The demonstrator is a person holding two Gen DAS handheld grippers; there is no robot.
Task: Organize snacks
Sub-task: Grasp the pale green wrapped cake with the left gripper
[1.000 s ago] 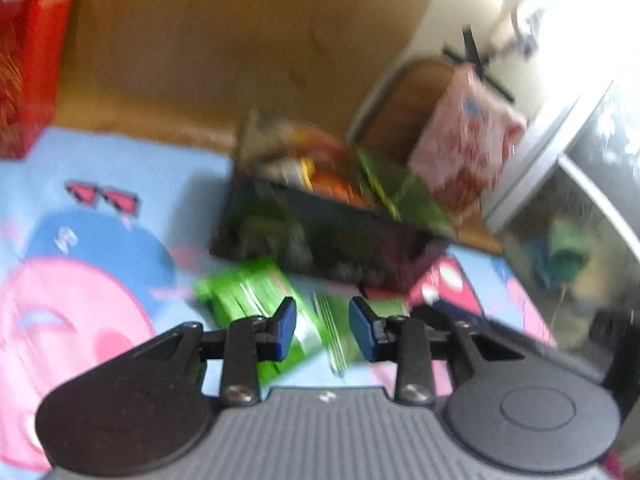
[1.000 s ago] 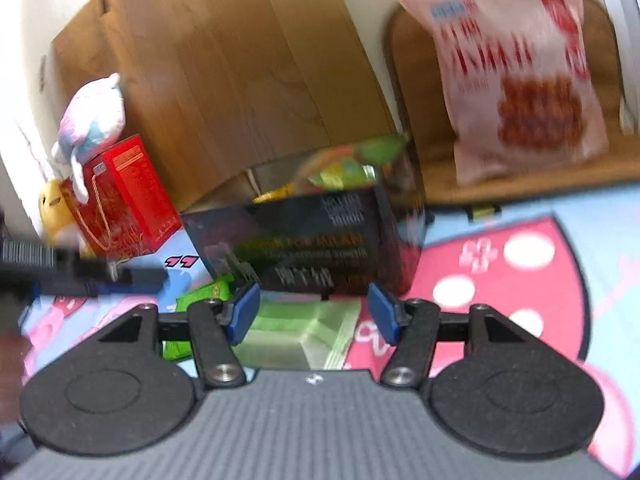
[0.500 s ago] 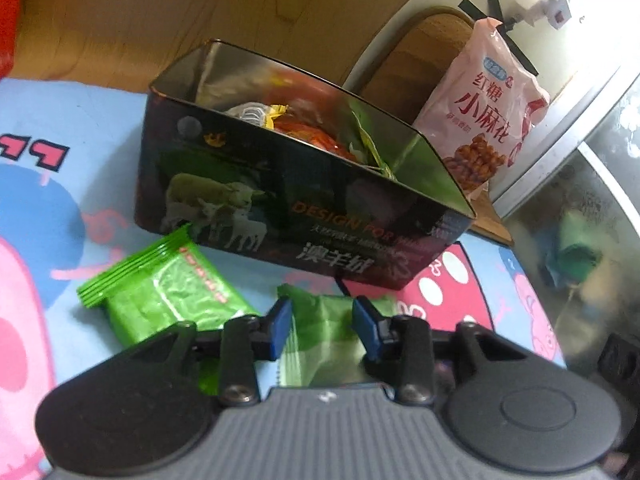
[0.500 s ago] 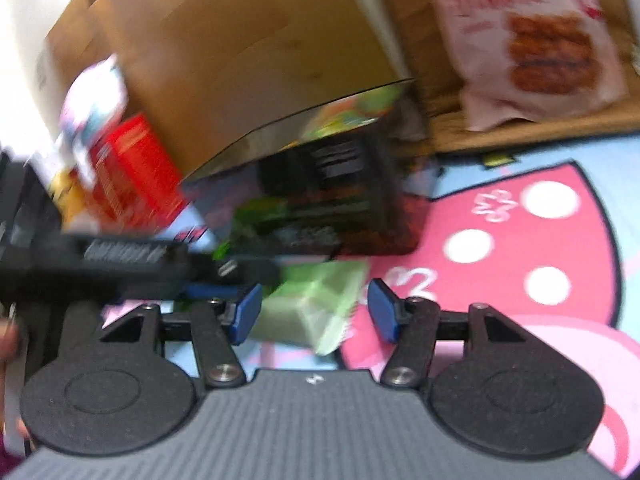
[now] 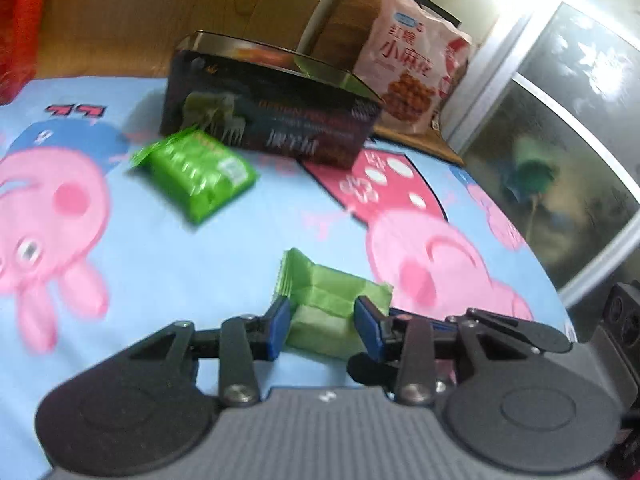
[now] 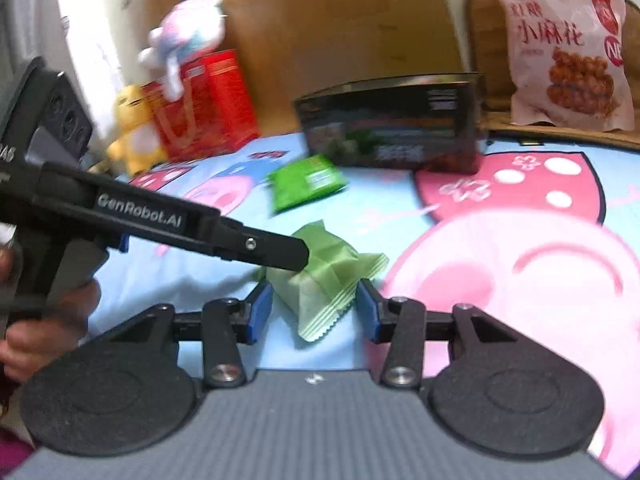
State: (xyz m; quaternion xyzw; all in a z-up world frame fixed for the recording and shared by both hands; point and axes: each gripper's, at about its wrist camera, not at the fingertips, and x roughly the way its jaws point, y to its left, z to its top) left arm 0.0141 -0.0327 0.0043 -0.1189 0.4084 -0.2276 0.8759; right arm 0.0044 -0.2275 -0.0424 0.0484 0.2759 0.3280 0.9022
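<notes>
- Two green snack packets lie on a cartoon-pig tablecloth (image 5: 208, 264): a pale green packet (image 5: 326, 308) near the cameras and a bright green packet (image 5: 196, 174) farther off, just in front of the single dark box (image 5: 272, 120).
- One pink snack bag (image 6: 564, 48) stands upright against a wooden backing behind the box; two red cartons (image 6: 208, 104) and two soft toys, one yellow (image 6: 134, 128) and one pastel (image 6: 188, 36), sit at the far left in the right wrist view.
- The pale green packet lies between the tips of both tools, its long axis running away from the left wrist camera, one crimped end pointing toward the box and the other toward the right gripper.
- The bright green packet lies flat, its long axis slanting across the cloth, one corner close to the box's front wall.
- The left gripper (image 5: 322, 326) straddles the pale packet's near end, its blue pads (image 5: 278, 322) close against the wrapper on each side; whether they press it cannot be told, and the jaws have just been widening slightly.
- The right gripper (image 6: 316, 312) stands apart around the packet's crimped end, gaps visible on both sides, its jaws having just been narrowing.
- A hand (image 6: 44, 328) grips the left tool's handle at the edge of the right wrist view.
</notes>
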